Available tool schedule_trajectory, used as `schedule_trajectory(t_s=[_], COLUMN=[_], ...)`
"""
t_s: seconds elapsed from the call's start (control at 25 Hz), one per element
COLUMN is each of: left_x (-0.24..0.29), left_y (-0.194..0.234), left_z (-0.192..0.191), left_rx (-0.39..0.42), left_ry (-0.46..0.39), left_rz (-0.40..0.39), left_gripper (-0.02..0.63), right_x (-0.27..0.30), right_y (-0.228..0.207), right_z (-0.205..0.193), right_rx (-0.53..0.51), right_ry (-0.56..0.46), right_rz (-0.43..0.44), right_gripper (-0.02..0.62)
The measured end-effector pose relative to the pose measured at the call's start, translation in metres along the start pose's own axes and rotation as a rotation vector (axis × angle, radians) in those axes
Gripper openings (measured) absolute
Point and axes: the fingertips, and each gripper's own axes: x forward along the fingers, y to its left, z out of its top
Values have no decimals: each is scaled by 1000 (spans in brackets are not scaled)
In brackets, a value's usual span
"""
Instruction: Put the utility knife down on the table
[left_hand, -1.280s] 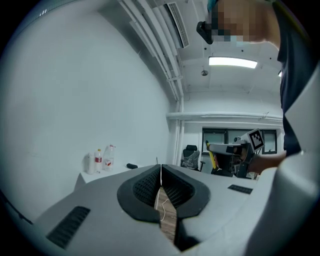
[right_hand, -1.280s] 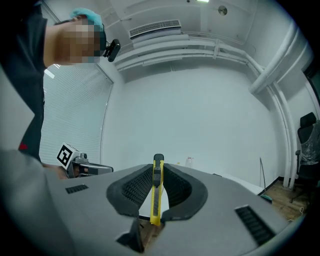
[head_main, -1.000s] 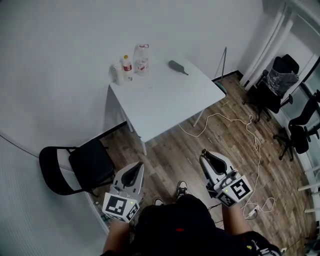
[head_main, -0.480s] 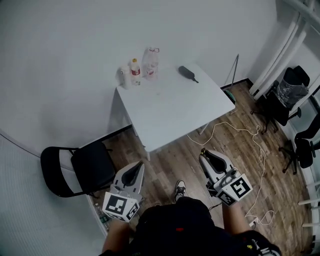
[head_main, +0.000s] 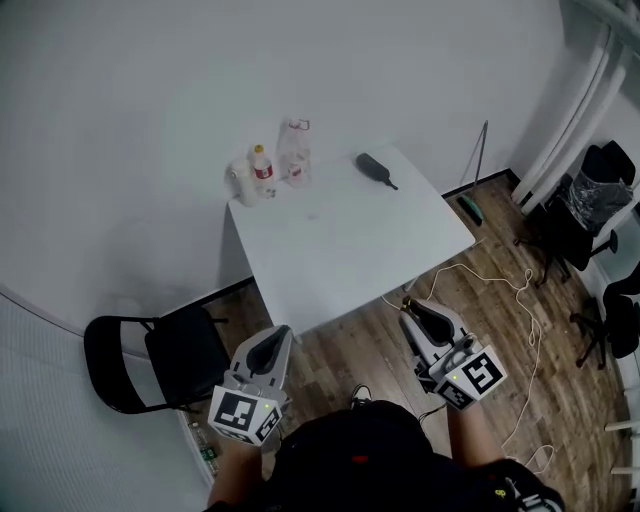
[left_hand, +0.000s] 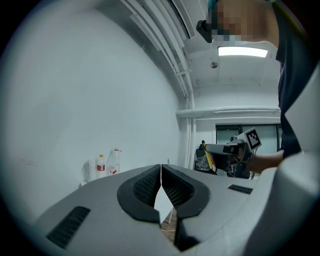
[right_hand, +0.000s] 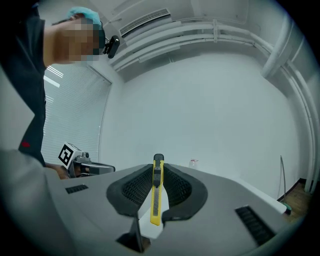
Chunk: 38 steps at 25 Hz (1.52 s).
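Note:
A yellow utility knife (right_hand: 156, 195) stands on edge between the pads of my right gripper (right_hand: 158, 164), which is shut on it; its tip pokes out past the jaws (head_main: 406, 301). In the head view the right gripper (head_main: 412, 308) is held level just short of the white table (head_main: 350, 250), near its front right corner. My left gripper (head_main: 281, 331) is level beside it, near the table's front left corner. Its jaws (left_hand: 161, 168) are shut with nothing between them. From the left gripper view the right gripper (left_hand: 235, 149) and the knife (left_hand: 204, 147) show at right.
Two water bottles (head_main: 262, 168) (head_main: 293, 150) and a small white container stand at the table's far left corner. A dark brush-like object (head_main: 373, 168) lies at the far edge. A black folding chair (head_main: 150, 345) is at left. Cables (head_main: 520, 290) and office chairs (head_main: 600, 190) are on the wooden floor at right.
The table has come closer to both grippers as the person carries them forward together. The knife stays gripped in the right gripper, and the left stays shut.

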Motion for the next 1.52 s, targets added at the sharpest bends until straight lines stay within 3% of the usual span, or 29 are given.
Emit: schedule_trajectory(t_s=[0.28,0.52,0.64,0.8,1.24,1.52], left_x=[67,92,95,102,126,131], left_y=[-10,-2,16,48,164,197], left_z=[2,-13,-19,-22,-17,-31], left_rx=[-36,-67,-96,-112,-54,-89], left_ry=[33,76,84,77,77,99], left_rz=[29,60,80,69,-14,-11], left_gripper=[25,25,25,25,25,25], right_x=[5,21,38,73,179,214], right_y=[-70,-108,-111,-105,-97,-111], right_z=[-11,-36,-48,-47,-58,-87], right_rx=[47,85,77,91,42,49], right_ry=[20,82,124,104,150,216], right_rz=[34,35,45,55,-30,-61], right_gripper=[75,75,75,75,75,75])
